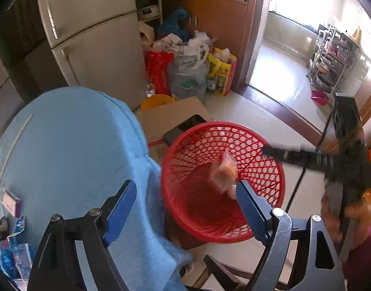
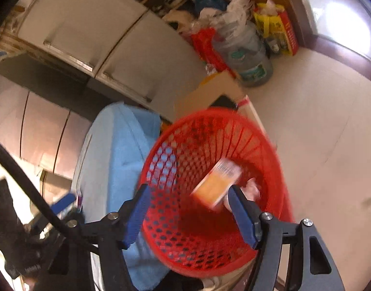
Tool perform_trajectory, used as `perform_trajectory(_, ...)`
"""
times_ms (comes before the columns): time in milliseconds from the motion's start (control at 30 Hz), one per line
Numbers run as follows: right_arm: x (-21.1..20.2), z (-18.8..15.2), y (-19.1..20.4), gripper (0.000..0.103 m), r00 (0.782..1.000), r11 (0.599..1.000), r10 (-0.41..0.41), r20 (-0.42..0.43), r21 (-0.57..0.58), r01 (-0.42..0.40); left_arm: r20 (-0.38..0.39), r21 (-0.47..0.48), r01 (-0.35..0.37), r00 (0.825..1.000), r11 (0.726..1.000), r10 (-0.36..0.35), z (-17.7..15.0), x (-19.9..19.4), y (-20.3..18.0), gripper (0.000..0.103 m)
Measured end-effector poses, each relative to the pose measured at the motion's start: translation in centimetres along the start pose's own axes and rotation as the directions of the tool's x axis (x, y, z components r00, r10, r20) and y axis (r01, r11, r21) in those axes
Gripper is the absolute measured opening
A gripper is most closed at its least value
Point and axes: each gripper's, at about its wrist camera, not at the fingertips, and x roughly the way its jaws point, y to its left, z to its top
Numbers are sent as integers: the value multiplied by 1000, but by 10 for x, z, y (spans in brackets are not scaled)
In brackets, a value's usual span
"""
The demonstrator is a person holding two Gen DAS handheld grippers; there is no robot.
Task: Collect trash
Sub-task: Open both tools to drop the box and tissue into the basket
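Note:
A red mesh basket (image 1: 185, 194) stands beside the blue-covered table (image 1: 71, 150); it also shows in the right wrist view (image 2: 180, 237). An orange wrapper (image 1: 224, 172) is inside it in mid air, blurred, and shows too in the right wrist view (image 2: 217, 183). A pale crumpled piece (image 2: 252, 189) lies in the basket. My left gripper (image 1: 185, 208) is open and empty over the table edge and basket. My right gripper (image 2: 189, 215) is open and empty above the basket; it also appears in the left wrist view (image 1: 270, 150).
Blue and clear wrappers (image 1: 13, 249) and a purple-edged card (image 1: 12, 203) lie on the table's left. A cardboard box (image 1: 170, 118), a fridge (image 1: 93, 38), a water jug (image 1: 187, 77) and bags stand behind. A doorway (image 1: 294, 55) opens on the right.

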Motion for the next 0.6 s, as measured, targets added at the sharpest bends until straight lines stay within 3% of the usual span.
perform_trajectory(100, -4, 23, -11, 70, 995, 998, -51, 89, 36, 48, 18, -19, -14, 1000, 1000, 14, -13, -16, 14, 84)
perform_trajectory(267, 23, 64, -29, 70, 980, 987, -154, 126, 74, 146, 34, -87, -55, 998, 995, 58, -45, -49, 43, 84)
perform_trajectory(333, 43, 77, -38, 70, 980, 980, -180, 89, 103, 171, 38, -130, -84, 995, 988, 90, -61, -64, 58, 84)
perform_trajectory(467, 74, 84, -45, 70, 991, 978, -132, 10, 166, 129, 33, -225, -151, 986, 963, 162, -92, -88, 92, 84)
perform_trajectory(600, 87, 69, -24, 70, 987, 981, -158, -31, 112, 161, 17, -341, -188, 978, 921, 207, -119, -106, 128, 84)
